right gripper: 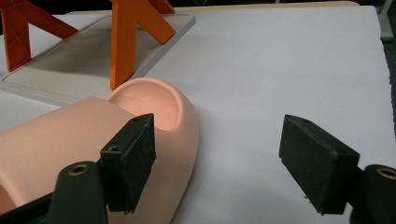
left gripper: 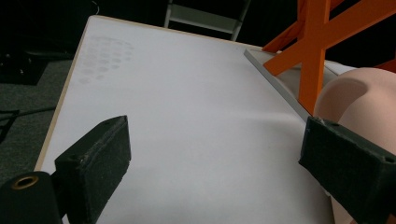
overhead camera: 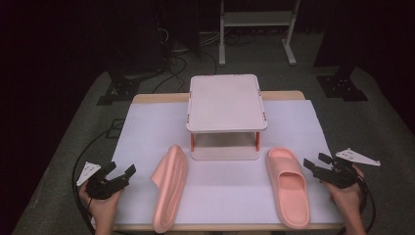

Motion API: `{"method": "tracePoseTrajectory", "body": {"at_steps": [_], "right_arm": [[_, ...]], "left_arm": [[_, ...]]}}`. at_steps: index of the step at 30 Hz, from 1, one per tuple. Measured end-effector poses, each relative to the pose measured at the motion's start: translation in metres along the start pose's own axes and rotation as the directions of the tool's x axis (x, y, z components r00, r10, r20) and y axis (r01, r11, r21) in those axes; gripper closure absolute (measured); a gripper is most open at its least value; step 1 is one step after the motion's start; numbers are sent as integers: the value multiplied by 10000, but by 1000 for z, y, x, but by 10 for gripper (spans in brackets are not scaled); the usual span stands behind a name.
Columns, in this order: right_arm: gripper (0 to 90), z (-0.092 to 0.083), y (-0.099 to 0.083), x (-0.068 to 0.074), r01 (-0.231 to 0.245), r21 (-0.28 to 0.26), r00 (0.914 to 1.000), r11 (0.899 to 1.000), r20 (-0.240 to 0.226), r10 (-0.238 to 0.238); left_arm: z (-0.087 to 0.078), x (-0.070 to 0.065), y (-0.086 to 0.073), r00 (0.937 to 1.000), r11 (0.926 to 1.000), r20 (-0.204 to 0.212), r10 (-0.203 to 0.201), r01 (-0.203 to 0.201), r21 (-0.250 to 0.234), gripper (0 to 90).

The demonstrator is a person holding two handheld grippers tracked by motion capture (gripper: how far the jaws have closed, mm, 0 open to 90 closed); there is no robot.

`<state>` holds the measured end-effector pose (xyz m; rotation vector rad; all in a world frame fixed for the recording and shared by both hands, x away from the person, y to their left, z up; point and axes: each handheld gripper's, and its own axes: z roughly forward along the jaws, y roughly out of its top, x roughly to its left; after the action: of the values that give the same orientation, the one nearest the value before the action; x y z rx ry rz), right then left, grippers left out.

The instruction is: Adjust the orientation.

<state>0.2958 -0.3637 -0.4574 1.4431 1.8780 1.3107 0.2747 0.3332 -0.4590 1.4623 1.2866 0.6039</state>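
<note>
Two pink slippers lie on the white table cover. The left slipper (overhead camera: 169, 188) rests on its side; its toe (left gripper: 359, 100) shows behind my left gripper's right jaw. The right slipper (overhead camera: 288, 183) lies sole down, opening up (right gripper: 93, 140). A small two-level rack (overhead camera: 226, 103) with orange legs stands at the table's middle back. My left gripper (overhead camera: 120, 172) is open near the front left edge, left of the tipped slipper, holding nothing. My right gripper (overhead camera: 315, 163) is open just right of the other slipper, also holding nothing.
The rack's lower tray (overhead camera: 224, 153) sits between the slippers' toes; its orange legs (left gripper: 313, 51) (right gripper: 123, 37) rise close by. Bare white cover (overhead camera: 230, 188) lies between the slippers. Cables and a metal stand (overhead camera: 257, 24) are on the floor beyond the table.
</note>
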Motion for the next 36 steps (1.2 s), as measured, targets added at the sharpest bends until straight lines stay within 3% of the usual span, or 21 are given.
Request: {"method": "tracePoseTrajectory", "body": {"at_steps": [12, 31, 36], "right_arm": [[266, -1, -2, 0, -3, 10, 10000, 10000, 86, 3], [266, -2, -3, 2, 29, 5, 10000, 10000, 0, -29], [267, -2, -3, 2, 34, -11, 10000, 10000, 0, -34]], "left_arm": [[-1, 0, -3, 9998, 10000, 188, 53, -55, 64, 84], [-6, -12, -8, 9994, 9997, 331, 142, -149, 198, 84], [-15, -17, -12, 9992, 9997, 354, 180, -185, 152, 84]]}}
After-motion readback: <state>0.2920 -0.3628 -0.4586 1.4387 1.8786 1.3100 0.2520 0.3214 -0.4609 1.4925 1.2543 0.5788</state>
